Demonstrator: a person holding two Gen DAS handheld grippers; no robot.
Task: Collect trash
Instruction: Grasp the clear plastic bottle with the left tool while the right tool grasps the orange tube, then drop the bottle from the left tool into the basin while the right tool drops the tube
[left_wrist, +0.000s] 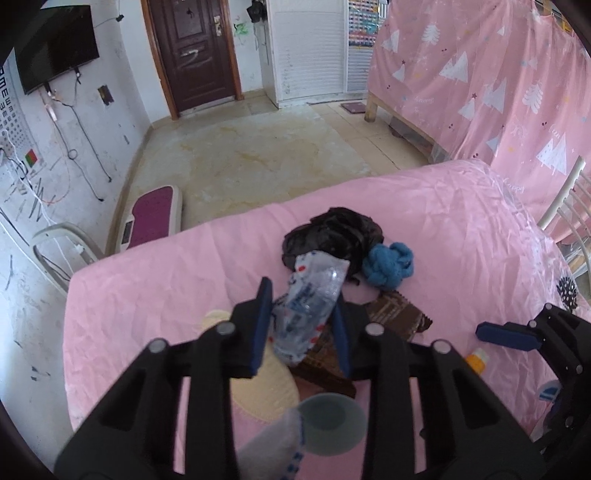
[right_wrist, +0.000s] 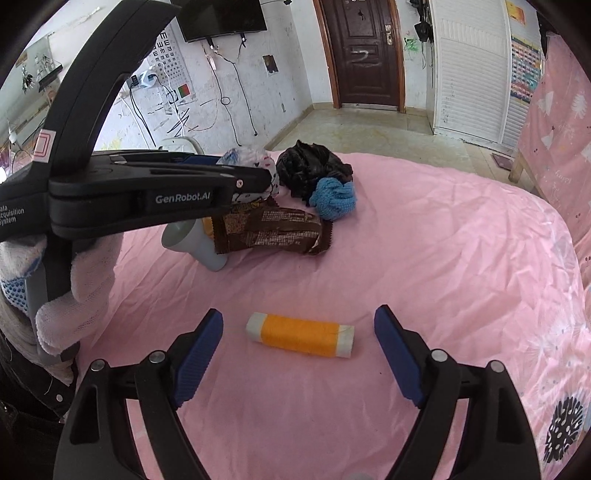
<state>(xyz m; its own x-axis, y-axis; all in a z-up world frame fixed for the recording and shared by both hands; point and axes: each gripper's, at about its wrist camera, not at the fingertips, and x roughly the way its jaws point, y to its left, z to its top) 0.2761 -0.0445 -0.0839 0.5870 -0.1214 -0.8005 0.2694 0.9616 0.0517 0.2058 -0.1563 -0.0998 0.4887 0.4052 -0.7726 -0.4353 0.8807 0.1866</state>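
Observation:
My left gripper (left_wrist: 301, 325) is shut on a crumpled clear plastic wrapper (left_wrist: 310, 302) with blue and red print, held above the pink table. The wrapper also shows in the right wrist view (right_wrist: 255, 157) past the left gripper's body (right_wrist: 159, 195). A black plastic bag (left_wrist: 332, 236) lies just beyond it, also seen in the right wrist view (right_wrist: 310, 166). A brown snack wrapper (right_wrist: 269, 230) lies under the left gripper. My right gripper (right_wrist: 299, 332) is open, its fingers either side of an orange thread spool (right_wrist: 301, 335) lying on the cloth.
A blue knitted ball (right_wrist: 334, 197) lies beside the black bag. A grey cup (right_wrist: 195, 240) lies on its side by the brown wrapper. The pink tablecloth (right_wrist: 443, 258) covers the table. A white chair (left_wrist: 565, 199) stands at the right. Bare floor (left_wrist: 240, 155) lies beyond.

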